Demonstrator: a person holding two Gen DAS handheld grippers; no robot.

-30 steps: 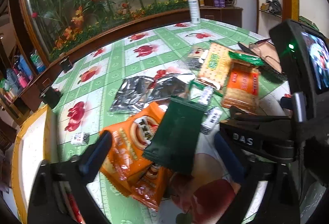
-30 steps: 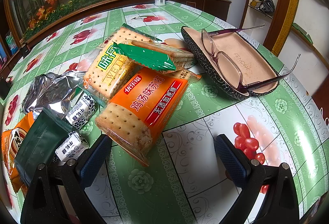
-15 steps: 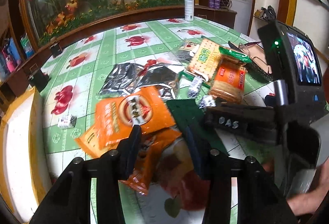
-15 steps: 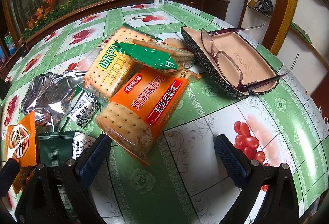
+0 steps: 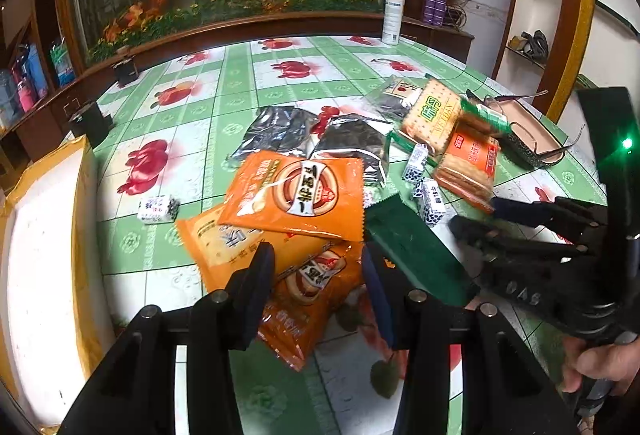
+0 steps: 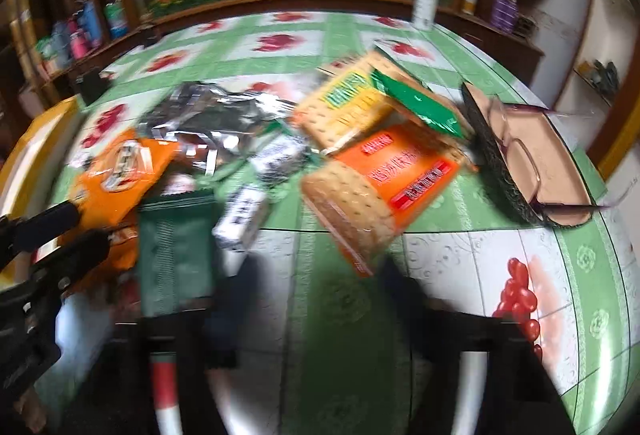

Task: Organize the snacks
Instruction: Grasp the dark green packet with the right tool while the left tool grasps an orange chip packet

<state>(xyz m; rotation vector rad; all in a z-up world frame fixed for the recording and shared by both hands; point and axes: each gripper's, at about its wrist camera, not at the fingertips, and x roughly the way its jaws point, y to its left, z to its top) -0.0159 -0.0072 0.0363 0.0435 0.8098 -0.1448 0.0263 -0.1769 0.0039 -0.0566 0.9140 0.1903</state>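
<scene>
Left fingers (image 5: 256, 287): standing at a narrow gap, hanging over the lowest orange bag (image 5: 308, 299), which is lying between the pads; no pad is clearly pressing on it.
Right fingers (image 5: 516, 211): closing, seen side-on from the left camera with the tips just above the green pouch (image 5: 416, 255); nothing is showing between them, and the right camera is too blurred to add more.
Left gripper (image 5: 318, 289): pointing down at the near end of the orange stack.
Right gripper (image 5: 480, 219): coming in from the right of the green pouch, a hand (image 5: 600, 367) gripping its handle.
Step in hand: likely choosing a first pack out of the heap, each tool settling on its own target.
Next move: it calls for lowering one set of pads onto a single flat pack and pinching an edge, not the whole stack.
Snacks: lying in a loose heap on the table (image 5: 240, 83); three orange bags are overlapping left of the green pouch, two foil packs (image 5: 352, 147) beyond it, small milk candies (image 5: 432, 199) and cracker packs (image 5: 468, 163) to its right.
Look: flat, glossy, slippery-looking wrappers, the green pouch partly riding on the orange ones.
Risk: a pinch may be dragging a neighbour along.
</scene>
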